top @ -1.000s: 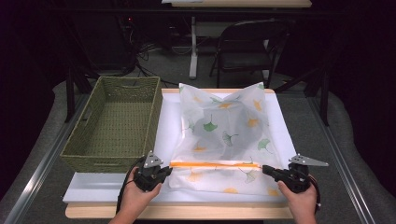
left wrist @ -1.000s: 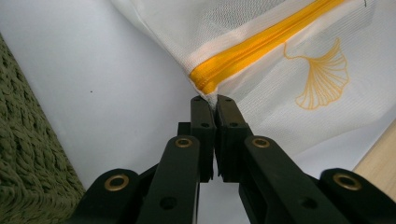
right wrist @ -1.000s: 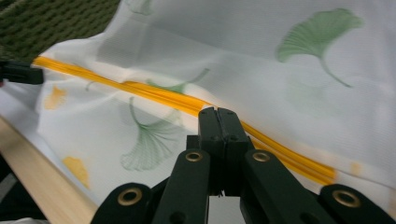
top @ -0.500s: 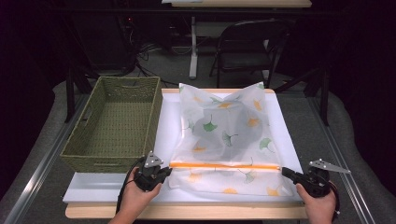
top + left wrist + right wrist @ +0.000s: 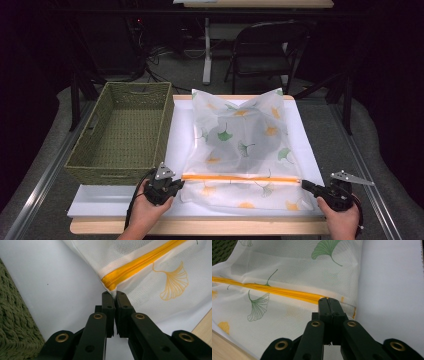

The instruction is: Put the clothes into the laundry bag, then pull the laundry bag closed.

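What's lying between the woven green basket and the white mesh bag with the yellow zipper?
Nothing: in the high view, a bare strip of the white board separates the woven green basket from the white mesh bag.

One white mesh laundry bag printed with green and orange ginkgo leaves (image 5: pixel 240 145) lies on one white board (image 5: pixel 310 145), and it has one orange zipper (image 5: pixel 240 177). One olive-green woven rectangular basket (image 5: pixel 122 132) stands beside it. Two black claws show, one left (image 5: pixel 178 184) and one right (image 5: pixel 305 184). One dark folding chair (image 5: pixel 265 50) stands beyond the one wooden bench (image 5: pixel 200 227).
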A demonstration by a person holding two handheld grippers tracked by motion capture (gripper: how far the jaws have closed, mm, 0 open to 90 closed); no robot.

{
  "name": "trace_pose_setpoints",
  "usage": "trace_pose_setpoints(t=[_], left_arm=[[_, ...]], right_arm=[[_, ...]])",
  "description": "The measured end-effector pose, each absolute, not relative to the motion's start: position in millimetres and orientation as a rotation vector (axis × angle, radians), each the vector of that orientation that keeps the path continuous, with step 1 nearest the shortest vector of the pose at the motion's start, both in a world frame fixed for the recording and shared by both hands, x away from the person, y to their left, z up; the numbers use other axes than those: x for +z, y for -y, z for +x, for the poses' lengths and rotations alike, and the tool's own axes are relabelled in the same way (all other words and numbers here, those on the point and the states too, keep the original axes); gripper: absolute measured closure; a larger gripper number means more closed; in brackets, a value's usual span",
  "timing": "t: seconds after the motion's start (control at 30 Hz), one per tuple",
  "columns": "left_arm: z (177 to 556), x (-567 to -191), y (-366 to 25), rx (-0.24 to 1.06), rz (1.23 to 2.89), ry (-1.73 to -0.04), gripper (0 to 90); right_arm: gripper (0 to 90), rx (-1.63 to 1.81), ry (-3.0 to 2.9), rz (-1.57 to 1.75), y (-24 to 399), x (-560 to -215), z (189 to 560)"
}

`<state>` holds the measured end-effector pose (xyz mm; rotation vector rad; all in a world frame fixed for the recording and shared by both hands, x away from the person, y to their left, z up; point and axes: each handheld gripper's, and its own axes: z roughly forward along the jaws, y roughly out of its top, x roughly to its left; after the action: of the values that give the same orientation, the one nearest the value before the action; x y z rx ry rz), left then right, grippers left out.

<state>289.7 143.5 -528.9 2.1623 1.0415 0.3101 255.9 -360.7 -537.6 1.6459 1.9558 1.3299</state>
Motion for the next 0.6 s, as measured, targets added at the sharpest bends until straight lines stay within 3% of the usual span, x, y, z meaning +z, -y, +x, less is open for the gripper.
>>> trace_pose_setpoints(t=[0.6], left_arm=[[290.0,-531.8,-145.8,0.322,2.172,-1.053,82.9]], right_arm=[[90.0,1.277,-1.984,1.615,355.5,-536.3,256.9]])
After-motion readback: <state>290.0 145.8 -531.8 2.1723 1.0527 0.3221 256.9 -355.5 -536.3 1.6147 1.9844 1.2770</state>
